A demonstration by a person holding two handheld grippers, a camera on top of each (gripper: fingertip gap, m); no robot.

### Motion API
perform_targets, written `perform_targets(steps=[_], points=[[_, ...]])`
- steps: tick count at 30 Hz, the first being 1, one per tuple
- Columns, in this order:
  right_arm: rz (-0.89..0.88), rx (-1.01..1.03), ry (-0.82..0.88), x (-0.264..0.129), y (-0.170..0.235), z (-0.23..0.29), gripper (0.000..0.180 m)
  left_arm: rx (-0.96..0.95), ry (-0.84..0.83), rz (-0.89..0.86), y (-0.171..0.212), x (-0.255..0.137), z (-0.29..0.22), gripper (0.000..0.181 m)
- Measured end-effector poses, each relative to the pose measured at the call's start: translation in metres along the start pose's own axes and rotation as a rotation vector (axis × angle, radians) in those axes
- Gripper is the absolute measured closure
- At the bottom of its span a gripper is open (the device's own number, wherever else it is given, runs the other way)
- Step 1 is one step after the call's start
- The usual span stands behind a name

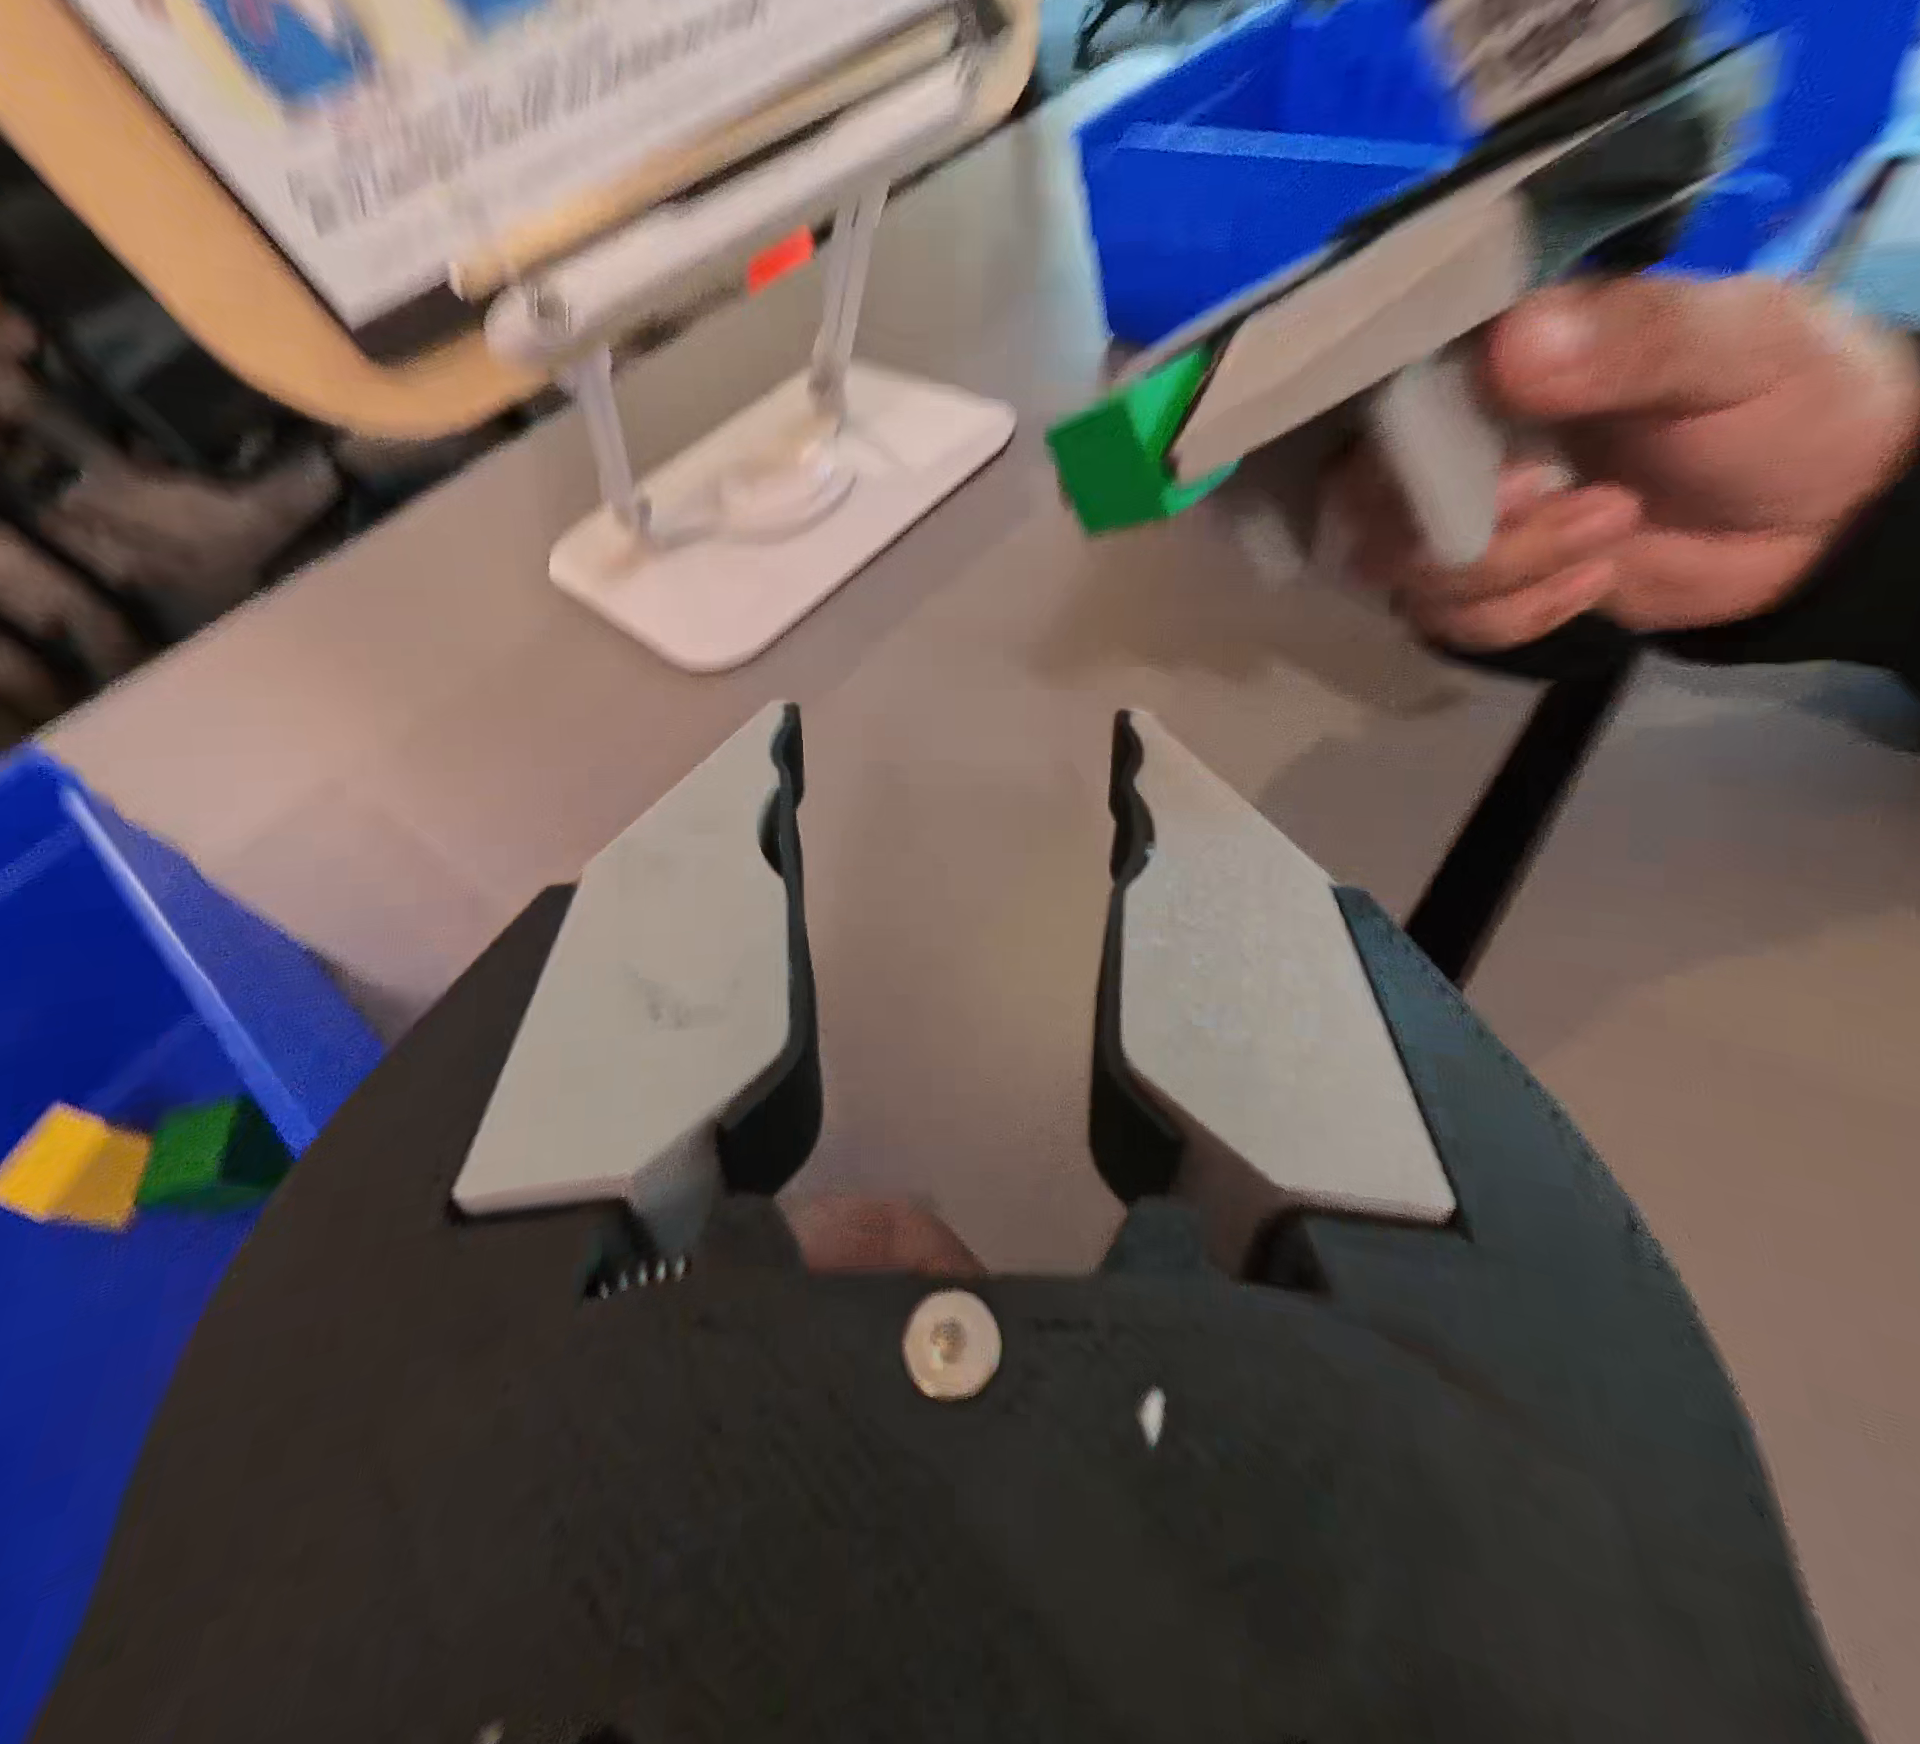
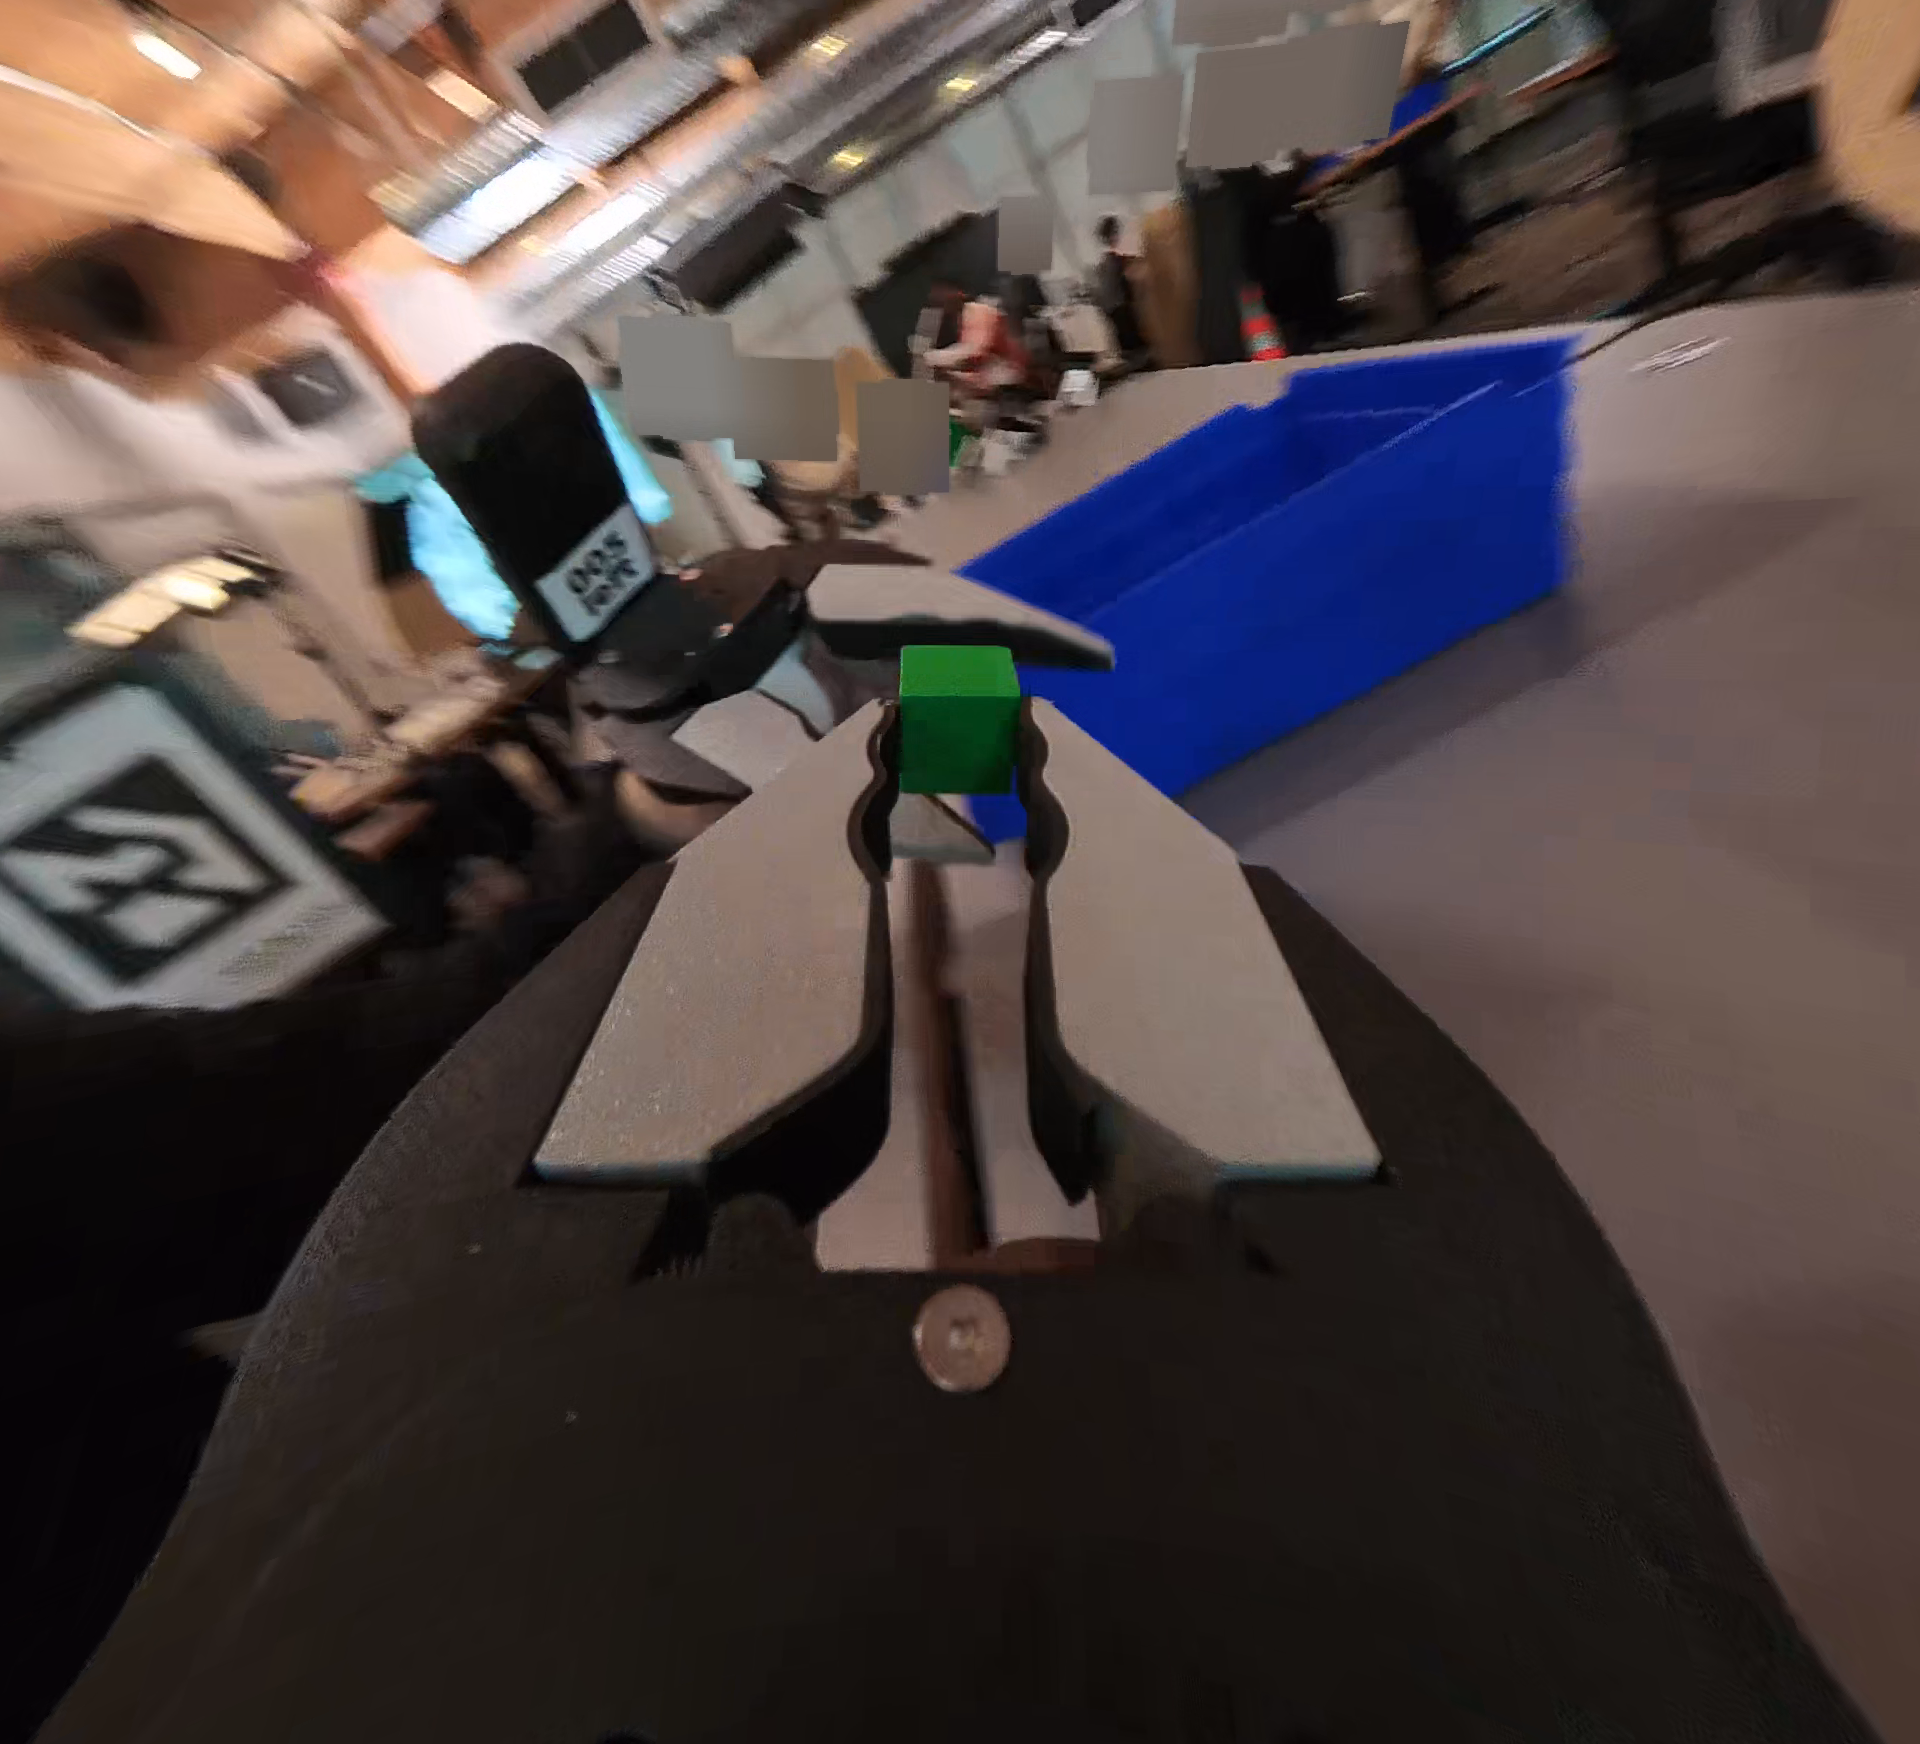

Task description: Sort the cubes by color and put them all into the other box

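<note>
My right gripper is shut on a green cube and holds it in the air above the grey table. In the left wrist view the same gripper shows at the right, held by a hand, with the green cube at its tip. My left gripper is open and empty above the table. A blue box at the lower left holds a yellow cube and a green cube. A second blue box stands at the back right.
A white sign stand with a printed board stands at the back of the table; a small red piece sits behind it. In the right wrist view a blue box lies ahead, with the other gripper beyond my fingertips.
</note>
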State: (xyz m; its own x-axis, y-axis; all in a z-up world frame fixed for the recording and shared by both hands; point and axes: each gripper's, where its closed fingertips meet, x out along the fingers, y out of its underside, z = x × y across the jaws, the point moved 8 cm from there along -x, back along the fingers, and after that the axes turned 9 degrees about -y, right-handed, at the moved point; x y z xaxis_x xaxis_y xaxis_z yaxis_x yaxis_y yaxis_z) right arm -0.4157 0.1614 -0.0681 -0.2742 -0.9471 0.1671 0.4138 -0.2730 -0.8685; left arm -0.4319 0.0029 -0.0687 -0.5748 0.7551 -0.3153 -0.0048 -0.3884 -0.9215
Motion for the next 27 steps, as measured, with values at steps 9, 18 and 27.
perform_targets(steps=[9, 18, 27], points=[[-0.082, -0.572, 0.515, -0.04, -0.057, 0.047, 0.162, 0.068, -0.136, 0.22, 0.042, 0.057, -0.037, 0.129], [-0.238, -0.652, 1.058, -0.207, -0.141, 0.068, 0.162, -0.031, -0.239, 0.283, 0.061, 0.061, -0.017, 0.127], [0.248, -0.086, 1.121, -0.275, -0.113, -0.072, 0.161, 0.051, -0.304, 0.272, 0.059, 0.059, -0.015, 0.127]])
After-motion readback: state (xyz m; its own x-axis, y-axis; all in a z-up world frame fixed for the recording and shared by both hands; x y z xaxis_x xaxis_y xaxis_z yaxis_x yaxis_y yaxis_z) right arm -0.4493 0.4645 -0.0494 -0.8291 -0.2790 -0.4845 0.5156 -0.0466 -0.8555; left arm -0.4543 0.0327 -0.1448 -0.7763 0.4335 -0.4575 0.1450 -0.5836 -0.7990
